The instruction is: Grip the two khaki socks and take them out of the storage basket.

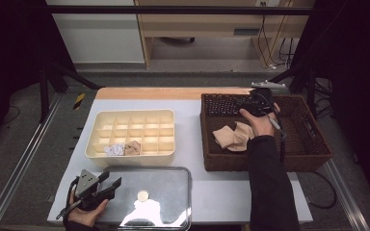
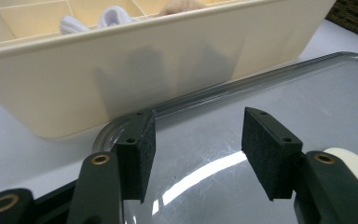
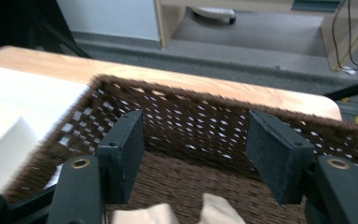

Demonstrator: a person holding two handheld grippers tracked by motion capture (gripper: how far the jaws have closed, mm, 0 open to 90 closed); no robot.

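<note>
High view shows the right gripper [image 1: 256, 102] hovering inside the brown wicker basket [image 1: 313, 147], its jaws spread and holding nothing, directly above a heap of beige socks [image 1: 233, 136] lying on the basket floor toward its left side. In the right gripper view the beige socks [image 3: 177, 212] sit just below and between the two black pads, not yet touched. To do the pick well, I judge the gripper should come straight down over one fold of fabric, close on a single bunched piece rather than the whole heap, and lift clear of the woven wall before heading for the cream divided organizer [image 1: 131, 155], where a white sock [image 1: 114, 149] and a beige one [image 1: 132, 147] already fill two front compartments. The left gripper [image 1: 112, 184] rests low at the near left corner, jaws apart and empty, over the edge of a clear lid [image 1: 173, 178] with a round knob [image 1: 143, 195]. All this sits on a pale grey surface [image 1: 197, 144] with a wooden strip along its far edge. Beyond it lie a grey floor, dark frame rails, wooden furniture and loose cables.
</note>
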